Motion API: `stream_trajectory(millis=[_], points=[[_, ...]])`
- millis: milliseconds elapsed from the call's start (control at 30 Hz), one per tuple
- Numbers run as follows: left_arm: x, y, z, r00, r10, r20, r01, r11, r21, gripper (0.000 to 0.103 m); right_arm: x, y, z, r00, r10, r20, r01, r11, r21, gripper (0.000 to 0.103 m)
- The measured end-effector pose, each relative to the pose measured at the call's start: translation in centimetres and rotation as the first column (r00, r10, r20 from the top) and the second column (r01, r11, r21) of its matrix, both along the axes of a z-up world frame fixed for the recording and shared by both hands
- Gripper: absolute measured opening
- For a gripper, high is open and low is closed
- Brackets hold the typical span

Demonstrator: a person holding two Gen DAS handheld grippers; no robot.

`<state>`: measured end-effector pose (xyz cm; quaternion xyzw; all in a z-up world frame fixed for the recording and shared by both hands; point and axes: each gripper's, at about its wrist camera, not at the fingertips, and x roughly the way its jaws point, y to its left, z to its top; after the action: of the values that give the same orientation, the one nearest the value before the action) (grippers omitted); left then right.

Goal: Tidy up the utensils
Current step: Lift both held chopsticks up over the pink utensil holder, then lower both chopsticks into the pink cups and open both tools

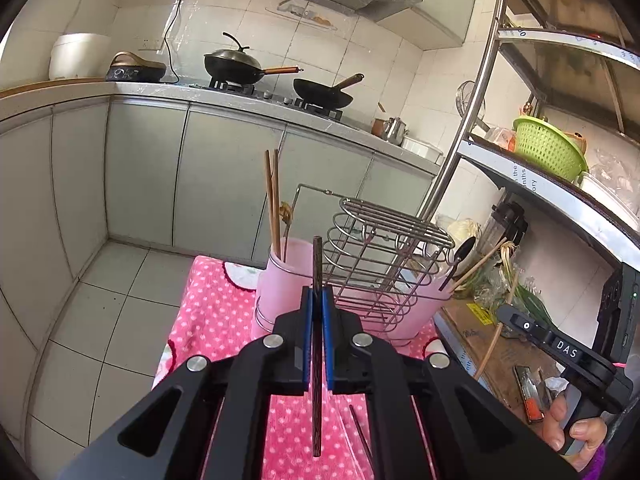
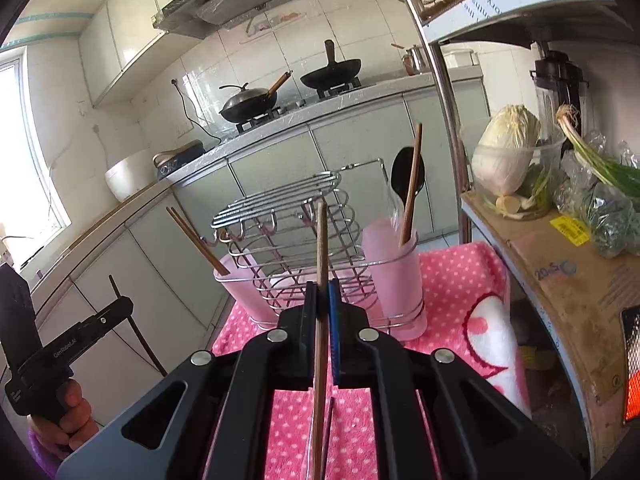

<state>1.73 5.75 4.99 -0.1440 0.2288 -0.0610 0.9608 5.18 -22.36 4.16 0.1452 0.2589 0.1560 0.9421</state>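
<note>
The fingers (image 1: 307,332) of the left gripper (image 1: 317,308) are closed to a narrow gap and clamp a dark chopstick (image 1: 317,264), which runs lengthwise between the blue pads and projects past the tips, upright in that view. The fingers (image 2: 334,332) of the right gripper (image 2: 322,300) are likewise closed on a light brown chopstick (image 2: 321,248), held near its middle and tilted slightly. Both grippers are positioned in front of the wire utensil rack (image 2: 288,232), which stands on the pink polka-dot cloth (image 2: 452,276) covering the surface. The left pink cup (image 2: 244,292) of the rack contains two brown chopsticks (image 2: 196,240) leaning outward. The right pink cup (image 2: 394,276) of the rack contains a black spoon (image 2: 404,172) and one brown chopstick (image 2: 412,188). One further dark chopstick (image 1: 360,432) lies flat on the cloth in front of the rack, below the left gripper.
</note>
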Motion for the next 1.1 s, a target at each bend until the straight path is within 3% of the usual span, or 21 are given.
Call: stream_trajectory(millis=[433,733,1100], points=[[2.7,0.3,4.5,0.991,0.043,0.127,-0.045,0.999,0.011,0.004,2.2,-2.7,6.1,0.981,-0.093,0.17,0.096,0.995,-0.011,0.006],[6.0,0.1,7.9,0.968,0.076,0.241,-0.087,0.996,0.036,0.004,4.8,-3.1,10.0,0.939,-0.146,0.31,0.161,0.987,-0.021,0.006],[10.9,0.4,7.3,0.961,0.109,0.255,-0.117,0.993,0.017,0.004,8.0,-2.1,10.4,0.9,-0.177,0.399,0.217,0.975,-0.056,0.006]])
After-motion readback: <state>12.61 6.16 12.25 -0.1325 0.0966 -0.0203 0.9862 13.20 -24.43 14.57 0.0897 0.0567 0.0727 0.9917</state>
